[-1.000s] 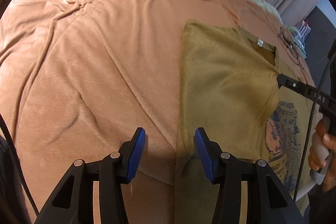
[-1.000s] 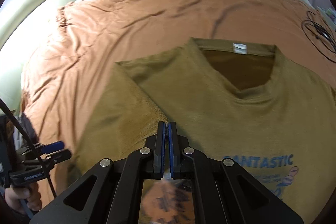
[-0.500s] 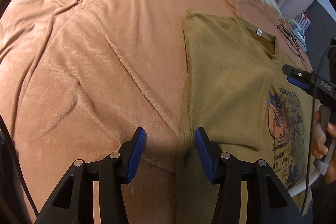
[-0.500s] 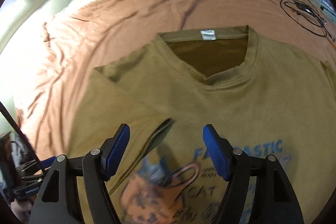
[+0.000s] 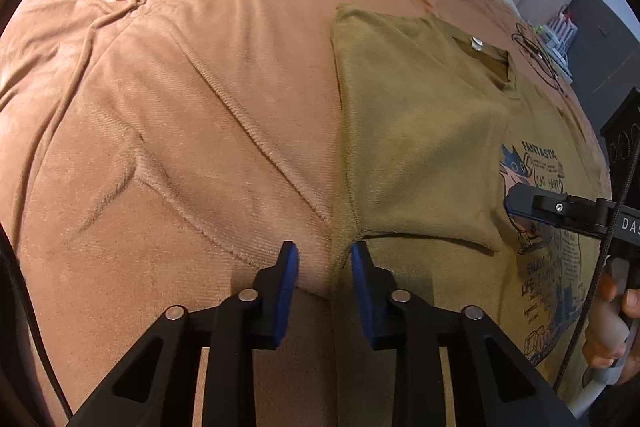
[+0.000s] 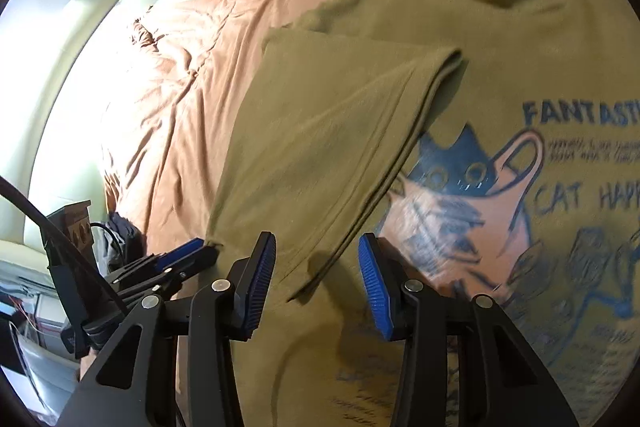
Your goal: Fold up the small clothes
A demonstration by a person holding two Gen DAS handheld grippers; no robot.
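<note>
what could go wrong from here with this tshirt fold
1. The folded sleeve flap lies loose on the olive t-shirt; the open right gripper hovering at its hem could drag it back open.
2. The left gripper straddles the shirt's side edge where it meets the soft orange blanket; closing here might pinch blanket along with shirt.

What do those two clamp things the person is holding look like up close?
Each gripper, left and right, is a black plastic frame with triangular cut-outs and silver pivot pins. The two fingers end in blue pads, ribbed on the right gripper. A black cable trails from the right one, whose side carries white letters "DA". A bare hand grips its pale handle.
</note>
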